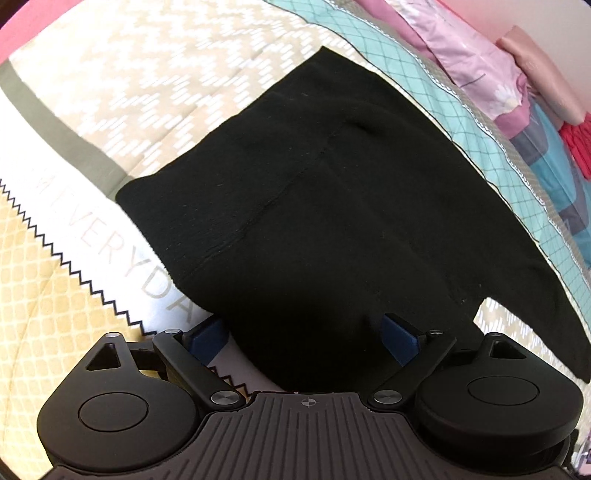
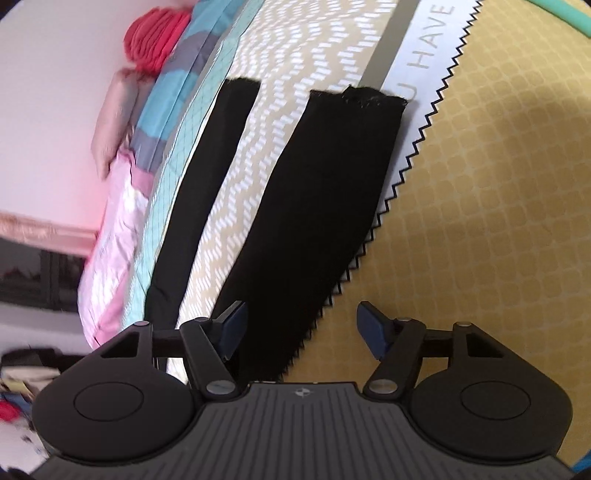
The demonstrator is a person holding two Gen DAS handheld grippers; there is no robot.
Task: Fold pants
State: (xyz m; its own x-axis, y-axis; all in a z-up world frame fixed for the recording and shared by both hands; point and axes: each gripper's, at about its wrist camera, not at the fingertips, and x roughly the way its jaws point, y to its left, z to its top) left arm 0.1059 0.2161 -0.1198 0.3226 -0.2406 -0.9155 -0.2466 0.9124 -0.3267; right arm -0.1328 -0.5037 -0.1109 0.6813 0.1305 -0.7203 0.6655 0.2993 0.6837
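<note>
Black pants (image 1: 295, 206) lie flat on a patterned bedspread (image 1: 122, 92). The left wrist view shows the waist and seat part, with a seam running diagonally. My left gripper (image 1: 303, 332) is open, its blue pads either side of the near edge of the pants. The right wrist view shows the two legs (image 2: 317, 206) stretching away, a narrow one (image 2: 207, 177) on the left and a wide one with a frayed hem. My right gripper (image 2: 301, 330) is open over the near end of the wide leg, holding nothing.
The bedspread (image 2: 480, 184) has yellow, white and teal bands with a black zigzag line. Folded pink and blue bedding (image 1: 517, 92) and a red item (image 2: 155, 33) lie along the far edge by a pink wall. Clutter shows on the floor (image 2: 18, 387) at lower left.
</note>
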